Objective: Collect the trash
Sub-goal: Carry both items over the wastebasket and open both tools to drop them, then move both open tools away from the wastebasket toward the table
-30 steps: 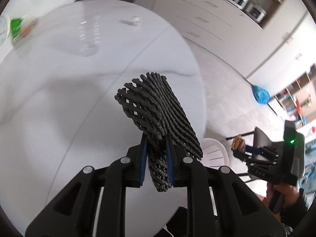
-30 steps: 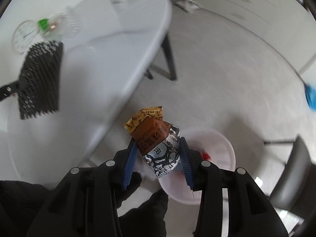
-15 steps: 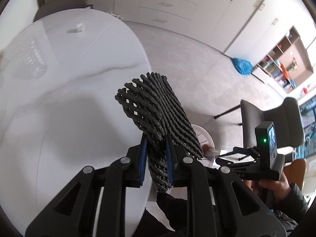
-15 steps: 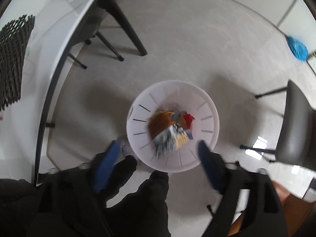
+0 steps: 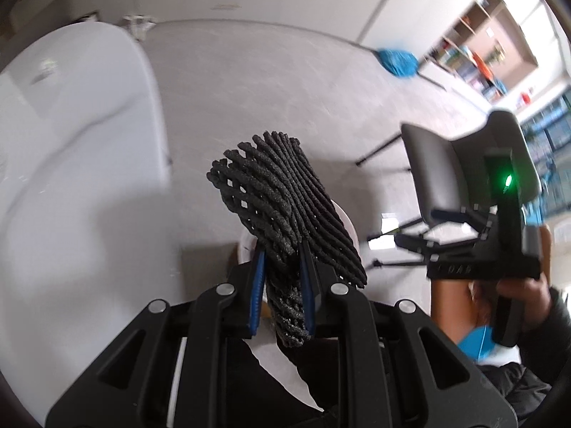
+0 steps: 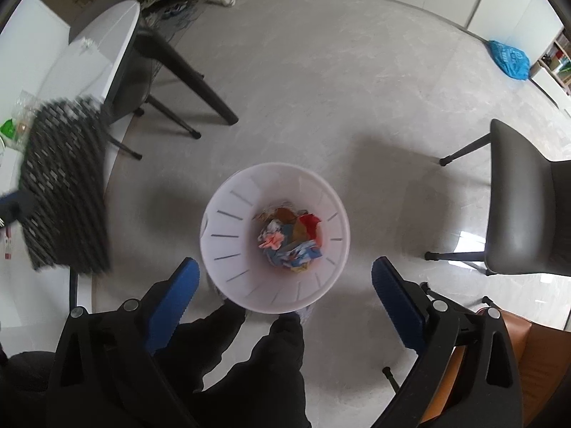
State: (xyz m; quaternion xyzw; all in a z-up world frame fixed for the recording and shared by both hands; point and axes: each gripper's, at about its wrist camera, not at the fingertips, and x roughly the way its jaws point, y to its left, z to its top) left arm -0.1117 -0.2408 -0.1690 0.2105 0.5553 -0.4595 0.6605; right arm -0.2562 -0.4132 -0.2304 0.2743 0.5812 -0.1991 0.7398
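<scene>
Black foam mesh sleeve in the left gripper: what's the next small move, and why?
Probably carry the left gripper, shut on the black foam mesh sleeve, over the round white plastic bin. The right gripper is open and empty above it, with wrappers already inside.

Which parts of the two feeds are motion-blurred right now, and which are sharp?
Left wrist view: the black foam net clamped in the left gripper is sharp; the table, floor and right gripper smear. Right wrist view: the white bin and its trash are crisp; the net at left is streaked.
</scene>
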